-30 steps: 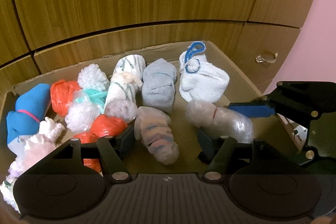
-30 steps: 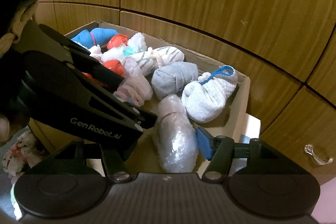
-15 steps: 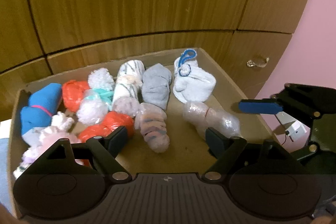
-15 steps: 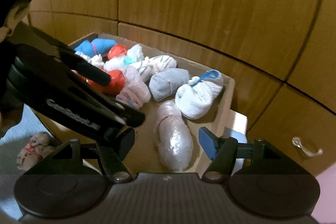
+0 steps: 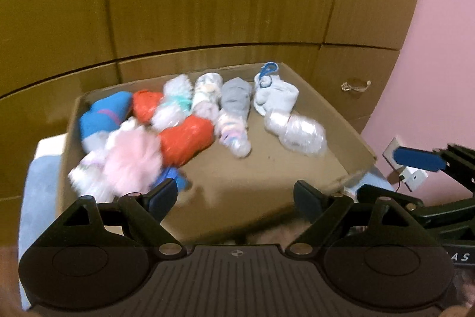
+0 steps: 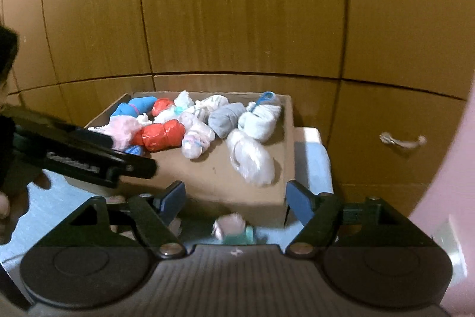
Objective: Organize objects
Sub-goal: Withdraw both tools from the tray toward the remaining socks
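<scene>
A shallow cardboard box [image 5: 350,135] [image 6: 285,138] holds several rolled bundles: a clear-wrapped roll [image 5: 297,132] [image 6: 251,159], a white one with a blue loop [image 5: 273,97] [image 6: 261,118], a grey one [image 5: 236,97] [image 6: 225,118], red ones [image 5: 187,138] [image 6: 160,134], a blue one [image 5: 104,112] and a pink fluffy one [image 5: 133,156]. My left gripper [image 5: 236,195] hangs over the box's near edge, jaws opening, nothing between them. My right gripper [image 6: 236,196] is back from the box's near side, jaws also opening and empty.
Wooden cabinet panels stand behind the box, with a metal handle [image 5: 354,86] [image 6: 403,140] at the right. The box rests on a pale blue surface [image 6: 314,162]. A small pink and teal bundle [image 6: 234,228] lies in front of the box. A pink wall [image 5: 430,64] with a socket is on the right.
Both grippers have drawn back and up from the box, so the bundles look smaller and farther off. Both pairs of jaws stand wider. The clear-wrapped roll stays lying in the box.
</scene>
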`<state>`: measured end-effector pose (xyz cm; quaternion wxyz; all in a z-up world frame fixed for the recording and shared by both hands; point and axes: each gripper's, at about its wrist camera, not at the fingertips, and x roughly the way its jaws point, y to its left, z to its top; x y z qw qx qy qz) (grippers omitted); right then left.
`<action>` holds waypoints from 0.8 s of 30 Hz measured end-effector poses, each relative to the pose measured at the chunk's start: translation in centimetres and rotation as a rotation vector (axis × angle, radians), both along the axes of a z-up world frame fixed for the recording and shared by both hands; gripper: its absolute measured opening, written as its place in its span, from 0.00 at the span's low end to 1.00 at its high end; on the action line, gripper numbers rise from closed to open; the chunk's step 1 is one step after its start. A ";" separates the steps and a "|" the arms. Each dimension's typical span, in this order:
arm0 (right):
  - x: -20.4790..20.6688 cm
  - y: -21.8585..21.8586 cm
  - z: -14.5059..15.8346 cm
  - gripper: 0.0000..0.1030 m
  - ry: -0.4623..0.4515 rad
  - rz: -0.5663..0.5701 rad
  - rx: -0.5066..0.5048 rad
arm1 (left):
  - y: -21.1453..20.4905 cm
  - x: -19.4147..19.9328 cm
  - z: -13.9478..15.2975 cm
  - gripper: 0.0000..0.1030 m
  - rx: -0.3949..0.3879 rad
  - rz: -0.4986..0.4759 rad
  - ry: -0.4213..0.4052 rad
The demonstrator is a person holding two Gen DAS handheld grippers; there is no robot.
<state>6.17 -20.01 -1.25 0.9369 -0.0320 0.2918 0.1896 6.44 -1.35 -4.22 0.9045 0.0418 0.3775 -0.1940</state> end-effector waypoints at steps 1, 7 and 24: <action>-0.9 0.0 -0.1 0.75 -0.016 -0.018 0.002 | 0.4 -0.9 -0.1 0.87 -0.007 0.013 -0.012; -6.1 1.1 -1.6 0.78 -0.087 -0.011 0.016 | 1.5 -6.0 -0.5 0.88 -0.008 0.039 -0.109; -8.3 1.0 -4.4 0.81 -0.147 0.012 0.067 | 3.6 -10.8 -3.9 0.91 -0.022 0.053 -0.139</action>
